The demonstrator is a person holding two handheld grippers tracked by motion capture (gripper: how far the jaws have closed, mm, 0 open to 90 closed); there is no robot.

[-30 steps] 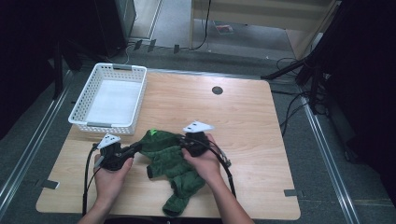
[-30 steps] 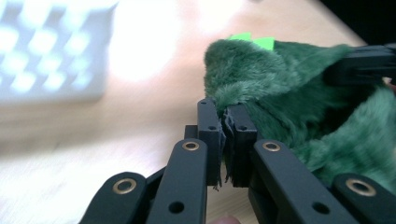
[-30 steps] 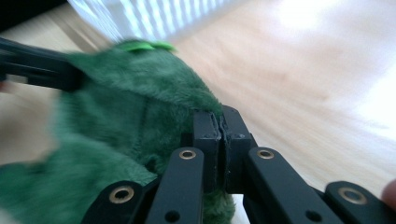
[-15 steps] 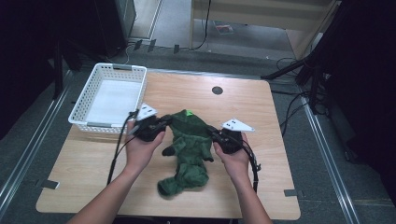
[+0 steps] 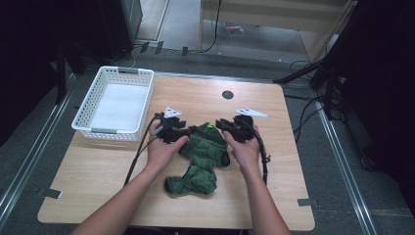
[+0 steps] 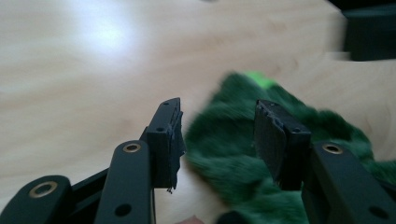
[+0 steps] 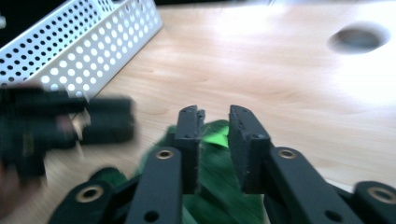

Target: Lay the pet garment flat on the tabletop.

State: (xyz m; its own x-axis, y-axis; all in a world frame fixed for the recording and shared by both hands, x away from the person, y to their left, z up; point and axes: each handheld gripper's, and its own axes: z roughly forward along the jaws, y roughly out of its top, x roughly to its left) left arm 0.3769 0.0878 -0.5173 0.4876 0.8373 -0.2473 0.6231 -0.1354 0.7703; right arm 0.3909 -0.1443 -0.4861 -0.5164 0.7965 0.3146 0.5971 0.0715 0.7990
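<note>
Both the left gripper (image 5: 188, 132) and right gripper (image 5: 220, 124) have just been opening, jaws apart, releasing the green garment's (image 5: 205, 149) top edge on the table (image 5: 293, 196), so laying it flat appears finished.

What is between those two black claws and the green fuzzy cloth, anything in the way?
Nothing visible. The left gripper has just been opening its jaws, and the cloth lies in the gap between them. The right gripper has also been opening, right over the cloth. Only bare table lies around it.

Garment (image 5: 203, 156) on table (image 5: 303, 196) centre, basket (image 5: 88, 122) far left
</note>
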